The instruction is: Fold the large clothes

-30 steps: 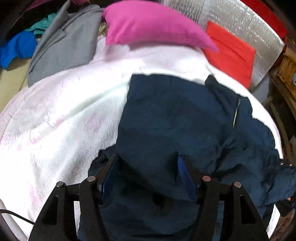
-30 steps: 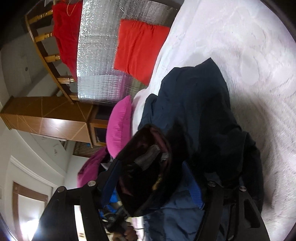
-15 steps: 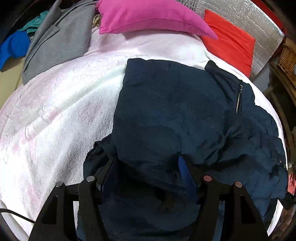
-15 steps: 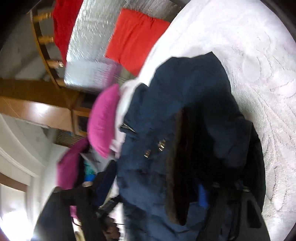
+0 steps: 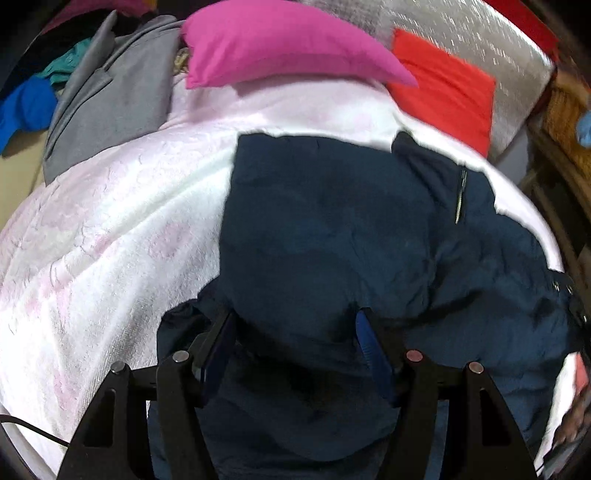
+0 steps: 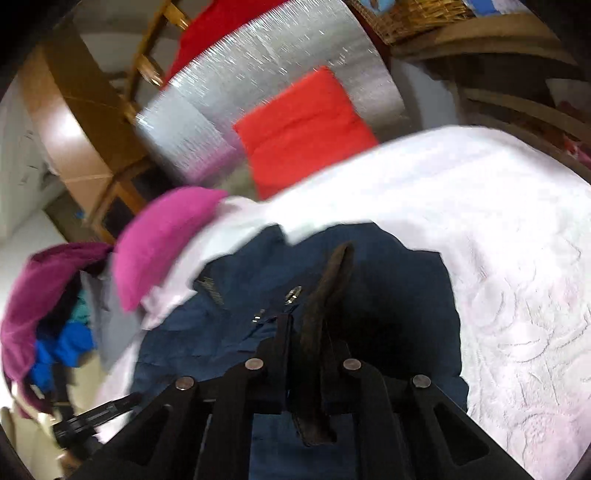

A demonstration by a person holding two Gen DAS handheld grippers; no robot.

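A navy blue jacket [image 5: 332,229] lies spread on the white bedspread [image 5: 110,236], its zipper [image 5: 460,199] toward the far right. My left gripper [image 5: 295,332] is open, its blue-padded fingers standing wide apart over the jacket's near fold. In the right wrist view the same jacket [image 6: 236,295] lies bunched below the pillows. My right gripper [image 6: 312,332] is shut on a dark brown lined edge of the jacket [image 6: 332,280], which stands up between the jaws.
A pink pillow [image 5: 280,48] and a red cushion [image 5: 447,88] lie at the head of the bed against a silver padded panel [image 6: 258,85]. A grey garment [image 5: 107,103] and blue clothes [image 5: 26,107] are piled at the far left. A wicker basket [image 6: 413,18] stands beyond the bed.
My right gripper has closed from wide open onto the jacket's brown-lined edge and swung to face the head of the bed. The left gripper stays open over the jacket, barely moved.
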